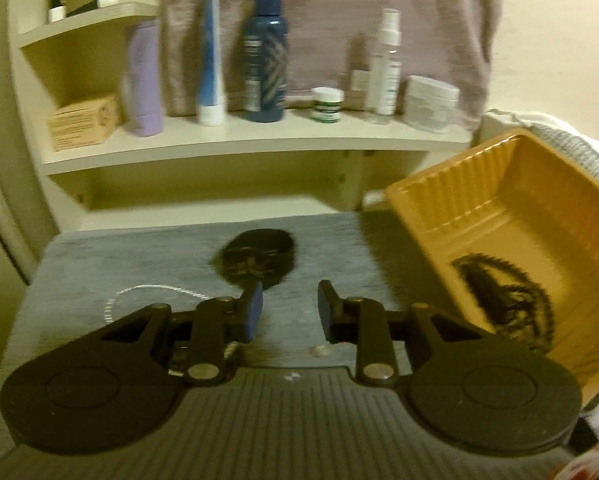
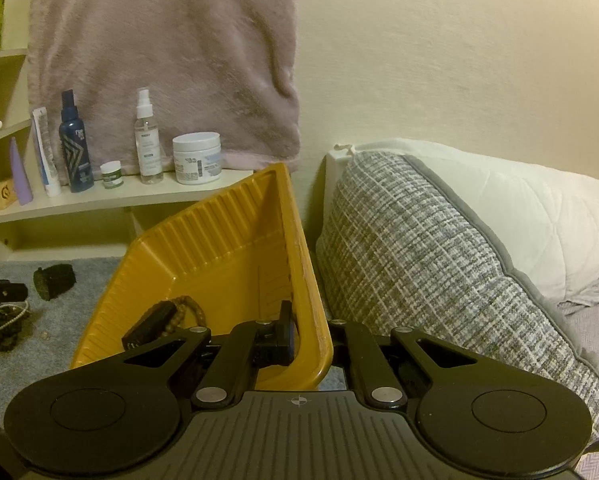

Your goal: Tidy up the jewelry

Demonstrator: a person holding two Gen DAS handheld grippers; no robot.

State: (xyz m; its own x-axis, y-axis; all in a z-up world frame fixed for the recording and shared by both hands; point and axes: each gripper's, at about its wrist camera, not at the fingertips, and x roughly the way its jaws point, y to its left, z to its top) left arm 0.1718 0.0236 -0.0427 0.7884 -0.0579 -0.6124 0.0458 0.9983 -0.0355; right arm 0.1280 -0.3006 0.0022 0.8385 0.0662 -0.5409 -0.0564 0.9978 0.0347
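A yellow plastic tray (image 2: 235,240) is tilted up on the grey table; my right gripper (image 2: 311,340) is shut on its near right rim, one finger inside and one outside. Dark beaded bracelets (image 2: 179,312) lie in the tray, which also shows at the right of the left wrist view (image 1: 499,200) with the beads (image 1: 507,300). My left gripper (image 1: 289,312) is open and empty just above the table. Ahead of it lies a dark bracelet bundle (image 1: 259,258). A thin pearl chain (image 1: 147,292) lies to its left. More jewelry (image 2: 3,320) lies at the right view's left edge.
A cream shelf (image 1: 259,140) behind the table holds bottles, tubes and jars. A pink towel (image 2: 159,60) hangs on the wall. A grey woven pillow (image 2: 419,260) and a white pillow (image 2: 519,208) lie right of the tray. A small stud (image 1: 319,350) lies between my left fingers.
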